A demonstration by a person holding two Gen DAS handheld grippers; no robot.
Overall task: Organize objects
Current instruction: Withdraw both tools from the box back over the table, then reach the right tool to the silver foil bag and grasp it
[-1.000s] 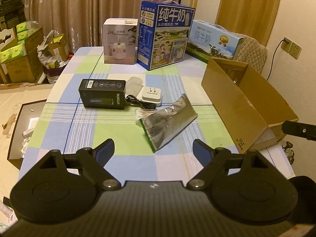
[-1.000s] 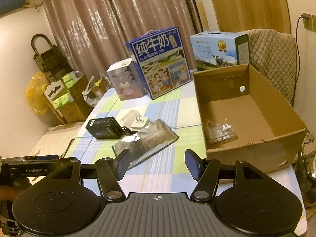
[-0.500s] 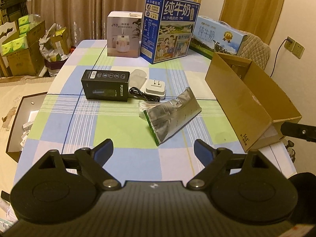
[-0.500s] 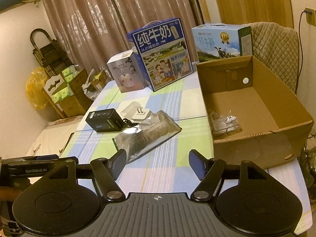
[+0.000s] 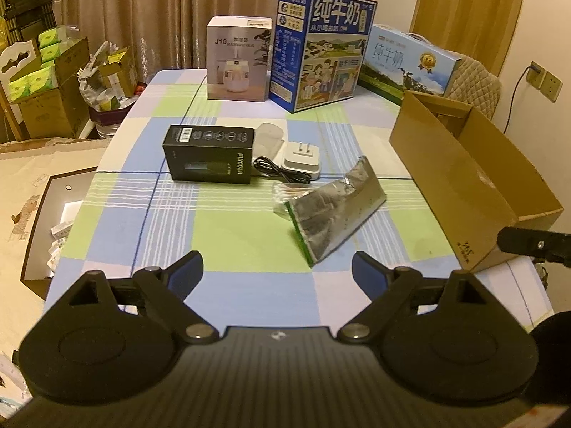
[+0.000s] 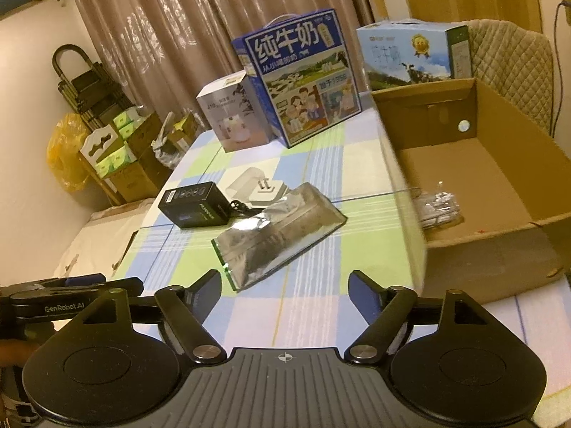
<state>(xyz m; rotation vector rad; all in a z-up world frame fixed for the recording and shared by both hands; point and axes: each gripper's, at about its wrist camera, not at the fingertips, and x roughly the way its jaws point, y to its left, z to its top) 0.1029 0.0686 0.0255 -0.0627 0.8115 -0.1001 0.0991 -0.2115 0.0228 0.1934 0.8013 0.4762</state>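
Observation:
A silver foil pouch (image 5: 332, 210) lies in the middle of the checked tablecloth; it also shows in the right wrist view (image 6: 278, 235). Behind it are a black box (image 5: 208, 153) (image 6: 194, 203) and a white plug adapter (image 5: 301, 158) (image 6: 264, 192) with a black cable. An open cardboard box (image 5: 460, 185) (image 6: 481, 178) stands at the right; a clear plastic bag (image 6: 439, 205) lies inside it. My left gripper (image 5: 277, 271) is open and empty above the near table edge. My right gripper (image 6: 283, 287) is open and empty, just short of the pouch.
A white humidifier box (image 5: 239, 64), a blue milk carton (image 5: 321, 50) and a light blue milk carton (image 5: 410, 60) stand along the far edge. A padded chair (image 6: 510, 60) is behind the cardboard box. Boxes and bags (image 5: 53, 82) sit on the floor at the left.
Both grippers have moved forward and lower toward the table, so the pouch and boxes look nearer. The right view has swung a little left. Nothing on the table has moved.

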